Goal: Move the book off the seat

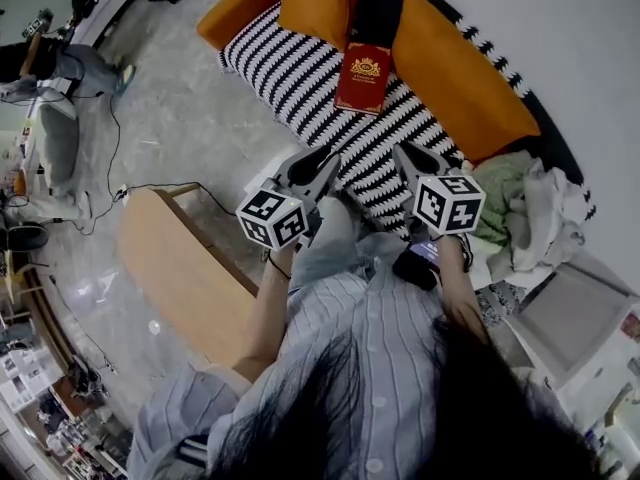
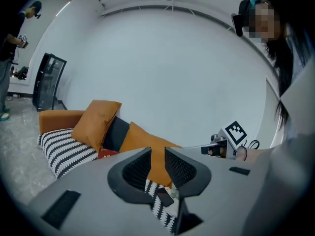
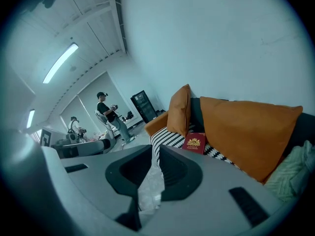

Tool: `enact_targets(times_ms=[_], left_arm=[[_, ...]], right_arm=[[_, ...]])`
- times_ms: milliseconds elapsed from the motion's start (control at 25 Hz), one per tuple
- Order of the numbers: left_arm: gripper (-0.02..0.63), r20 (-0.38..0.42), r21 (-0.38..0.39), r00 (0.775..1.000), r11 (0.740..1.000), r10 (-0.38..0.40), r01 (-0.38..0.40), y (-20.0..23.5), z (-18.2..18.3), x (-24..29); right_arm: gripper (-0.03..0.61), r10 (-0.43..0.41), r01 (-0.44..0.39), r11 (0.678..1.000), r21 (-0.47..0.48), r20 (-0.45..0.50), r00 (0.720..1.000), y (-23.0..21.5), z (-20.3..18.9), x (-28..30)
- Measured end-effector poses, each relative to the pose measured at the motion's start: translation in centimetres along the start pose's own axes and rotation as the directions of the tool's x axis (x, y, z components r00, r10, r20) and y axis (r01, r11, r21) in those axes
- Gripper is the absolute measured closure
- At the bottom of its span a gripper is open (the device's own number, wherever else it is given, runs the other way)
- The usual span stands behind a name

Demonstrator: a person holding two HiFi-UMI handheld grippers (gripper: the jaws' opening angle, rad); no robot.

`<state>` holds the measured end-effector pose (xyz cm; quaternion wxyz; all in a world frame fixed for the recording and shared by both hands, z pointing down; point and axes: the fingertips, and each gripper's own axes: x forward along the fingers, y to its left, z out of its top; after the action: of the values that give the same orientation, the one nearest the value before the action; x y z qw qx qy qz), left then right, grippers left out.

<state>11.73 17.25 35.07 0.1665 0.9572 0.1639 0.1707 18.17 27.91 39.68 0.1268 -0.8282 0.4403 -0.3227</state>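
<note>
At the back of the striped seat (image 1: 300,78), the red book (image 1: 363,76) lies flat below the dark gap between two orange cushions (image 1: 450,68). Crumpled clothes (image 1: 530,213) heap at the sofa's right end. The left gripper (image 1: 322,163) and right gripper (image 1: 410,156) hover over the seat's front, well apart from the book, jaws closed and empty. A wooden table (image 1: 185,268) stands to the left.

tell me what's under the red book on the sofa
The red book lies flat on the black-and-white striped seat cover, its top edge by the dark strip between two orange cushions. Whatever lies directly beneath the book, and under the cover, is hidden.
</note>
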Motion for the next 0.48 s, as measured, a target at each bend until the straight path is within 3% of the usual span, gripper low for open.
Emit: enact_targets(times_ms=[480], left_arm=[[0.525,-0.027,-0.023,0.999,0.999,-0.040,0.039,2.9,-0.3,3.0]], right_arm=[[0.521,-0.073,0.073,0.997,0.028,-0.007,0.997,-3.3,0.7,1.7]])
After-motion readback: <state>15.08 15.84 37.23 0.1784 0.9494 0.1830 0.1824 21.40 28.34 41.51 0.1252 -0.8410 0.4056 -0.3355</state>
